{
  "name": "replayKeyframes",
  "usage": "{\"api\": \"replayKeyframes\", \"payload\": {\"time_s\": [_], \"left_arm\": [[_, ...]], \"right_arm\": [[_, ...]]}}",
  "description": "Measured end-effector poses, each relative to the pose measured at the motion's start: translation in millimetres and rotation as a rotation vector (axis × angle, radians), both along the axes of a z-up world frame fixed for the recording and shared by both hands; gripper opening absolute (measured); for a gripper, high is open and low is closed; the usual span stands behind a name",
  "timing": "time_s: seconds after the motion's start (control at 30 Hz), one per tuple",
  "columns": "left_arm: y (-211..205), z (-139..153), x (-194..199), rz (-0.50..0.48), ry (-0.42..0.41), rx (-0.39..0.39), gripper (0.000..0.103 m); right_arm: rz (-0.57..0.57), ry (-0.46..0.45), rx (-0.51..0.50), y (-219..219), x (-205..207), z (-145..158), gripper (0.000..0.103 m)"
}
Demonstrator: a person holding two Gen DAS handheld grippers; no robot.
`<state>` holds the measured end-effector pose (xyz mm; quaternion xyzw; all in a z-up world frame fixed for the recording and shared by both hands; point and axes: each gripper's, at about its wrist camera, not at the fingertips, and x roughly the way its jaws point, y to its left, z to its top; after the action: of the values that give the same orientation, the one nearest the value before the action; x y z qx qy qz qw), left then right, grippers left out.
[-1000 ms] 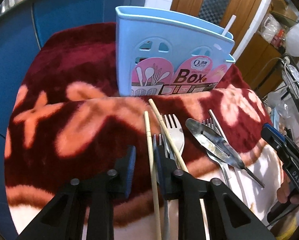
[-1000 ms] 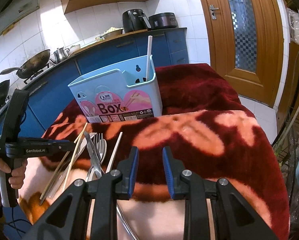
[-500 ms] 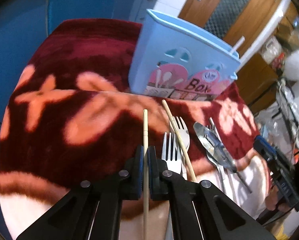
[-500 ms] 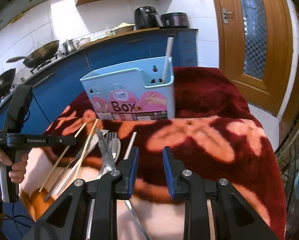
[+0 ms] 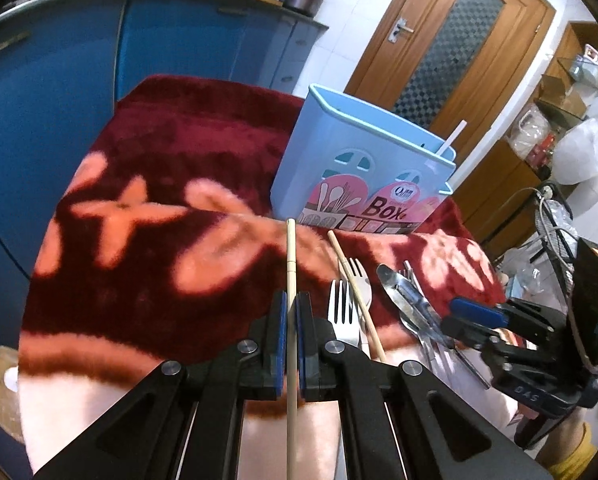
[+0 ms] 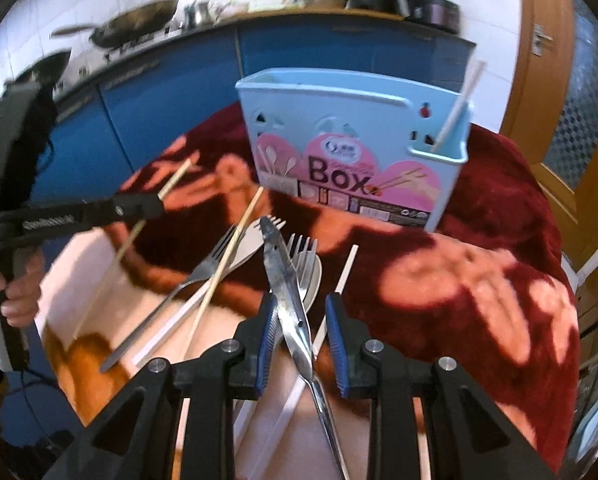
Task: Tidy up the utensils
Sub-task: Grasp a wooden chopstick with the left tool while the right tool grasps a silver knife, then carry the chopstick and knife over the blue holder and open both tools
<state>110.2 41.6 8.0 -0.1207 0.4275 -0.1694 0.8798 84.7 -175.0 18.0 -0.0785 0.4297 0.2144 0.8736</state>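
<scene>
My left gripper (image 5: 290, 308) is shut on a wooden chopstick (image 5: 291, 248) and holds it lifted over the red blanket; it also shows in the right wrist view (image 6: 155, 206). My right gripper (image 6: 301, 312) is open, its jaws either side of a steel knife (image 6: 285, 280) that lies over forks (image 6: 305, 256) and a spoon. A second wooden chopstick (image 6: 229, 260) and a white chopstick (image 6: 339, 284) lie in the pile. The light blue utensil box (image 6: 355, 152) stands upright behind, with one white chopstick (image 6: 457, 110) in its right end compartment.
The red and pink fleece blanket (image 5: 147, 208) covers the table. Blue kitchen cabinets (image 5: 59, 60) stand behind and to the left. A wooden door (image 5: 451, 40) is at the back right. Woks (image 6: 135, 32) sit on the counter.
My left gripper shut on the wooden chopstick and lifted it off the blanket. My right gripper moved left and down over the utensil pile, now straddling the knife.
</scene>
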Motion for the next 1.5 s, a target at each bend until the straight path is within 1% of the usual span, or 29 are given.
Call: {"api": "replayKeyframes", "payload": {"time_s": [0.1, 0.27, 0.3, 0.37, 0.43, 0.47, 0.53, 0.57, 0.63, 0.8, 0.93, 1.03, 1.17, 1.33, 1.5], "left_arm": [[4, 1, -2, -0.006, -0.013, -0.010, 0.004], [6, 1, -5, -0.005, -0.021, -0.019, 0.004], [6, 1, -6, -0.004, -0.022, -0.021, 0.004], [7, 1, -7, -0.004, -0.025, -0.023, 0.004], [8, 2, -8, -0.004, -0.029, -0.026, 0.004], [8, 3, -9, -0.004, -0.031, -0.028, 0.004], [9, 4, -11, -0.005, -0.039, -0.035, 0.004], [9, 5, -12, -0.003, -0.043, -0.038, 0.004], [10, 6, -13, -0.001, -0.048, -0.047, 0.004], [10, 10, -18, 0.006, -0.071, -0.071, 0.004], [8, 16, -23, 0.010, -0.106, -0.091, 0.004], [6, 22, -26, 0.019, -0.139, -0.105, 0.004], [0, 32, -28, 0.030, -0.171, -0.097, 0.004], [-6, 42, -28, 0.033, -0.210, -0.115, 0.004], [-10, 50, -23, 0.047, -0.228, -0.154, 0.004]], "right_arm": [[0.028, 0.031, -0.033, 10, 8, -1, 0.027], [0.064, 0.073, -0.061, 20, 19, -3, 0.027], [0.074, 0.084, -0.070, 23, 21, -3, 0.025], [0.089, 0.101, -0.086, 28, 27, -4, 0.017], [0.098, 0.116, -0.103, 32, 32, -6, 0.012], [0.102, 0.124, -0.105, 34, 34, -6, 0.011], [0.101, 0.129, -0.098, 36, 35, -7, 0.009], [0.098, 0.129, -0.086, 36, 35, -7, 0.006], [0.091, 0.116, -0.053, 34, 32, -6, 0.004], [0.064, 0.053, 0.024, 25, 16, 1, 0.003], [0.021, -0.010, 0.109, 10, 0, 11, 0.002], [-0.020, -0.095, 0.160, -2, -13, 19, 0.002], [-0.082, -0.187, 0.234, -20, -25, 33, 0.002], [-0.146, -0.302, 0.288, -40, -35, 53, 0.002], [-0.187, -0.378, 0.378, -54, -39, 66, 0.002]]}}
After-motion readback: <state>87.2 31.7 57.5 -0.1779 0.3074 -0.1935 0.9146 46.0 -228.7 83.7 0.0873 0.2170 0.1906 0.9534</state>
